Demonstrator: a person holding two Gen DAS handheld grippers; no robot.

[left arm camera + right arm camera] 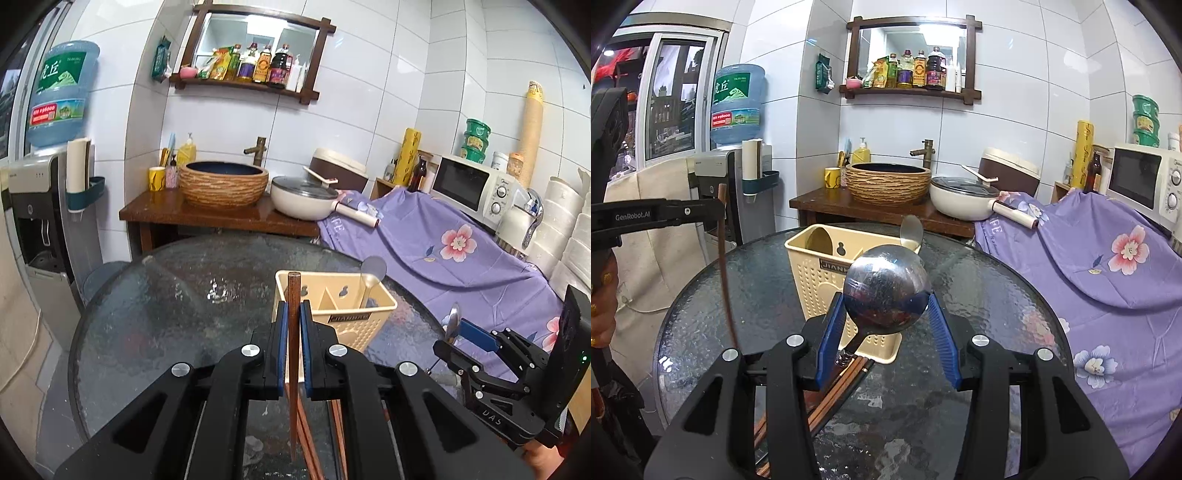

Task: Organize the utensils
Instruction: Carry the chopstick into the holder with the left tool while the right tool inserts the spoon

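Observation:
My left gripper (293, 306) is shut on a brown wooden chopstick (293, 369), which stands upright between the blue pads in front of the beige utensil holder (354, 314). A metal spoon (373, 269) stands in the holder's right compartment. My right gripper (886, 301) is shut on the round bowl of a second metal spoon (886, 284), whose handle slants down to the left. Several more chopsticks (827, 402) lie on the glass table below it. The left gripper (716, 211) with its chopstick (724, 280) also shows at the left of the right wrist view, left of the holder (820, 280).
The round glass table (166, 295) carries the holder and the loose chopsticks. A purple floral cloth (1089, 277) covers the surface to the right. Behind stand a wooden counter with a basin (223, 182) and a lidded pan (303, 199), and a microwave (476, 188). A water dispenser (40, 206) stands at the left.

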